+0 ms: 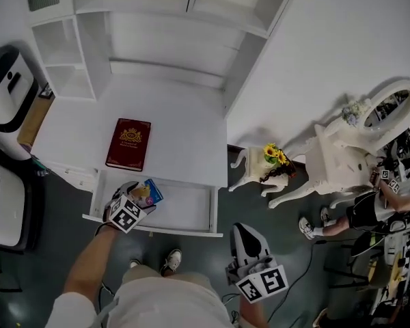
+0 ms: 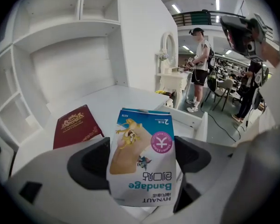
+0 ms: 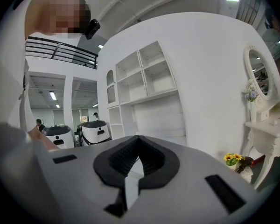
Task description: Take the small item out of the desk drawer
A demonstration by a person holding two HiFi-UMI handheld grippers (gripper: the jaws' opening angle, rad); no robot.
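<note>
A small blue and white bandage box [image 2: 142, 157] stands between the pads of my left gripper [image 2: 141, 164], which is shut on its two sides. In the head view the left gripper [image 1: 135, 198] holds the box [image 1: 152, 191] over the left end of the open white desk drawer [image 1: 188, 210]. My right gripper [image 1: 254, 257] hangs low at the right, off the desk and in front of the person's body. In its own view the right gripper [image 3: 138, 148] has its jaws closed together with nothing in them.
A dark red book [image 1: 128, 144] lies on the white desk top [image 1: 184, 125] just behind the drawer, also visible as the book [image 2: 77, 125]. White shelves [image 1: 68, 60] rise at the back. A white ornate dressing table [image 1: 342, 156] with flowers [image 1: 276, 156] stands to the right. A person [image 2: 200, 64] stands far off.
</note>
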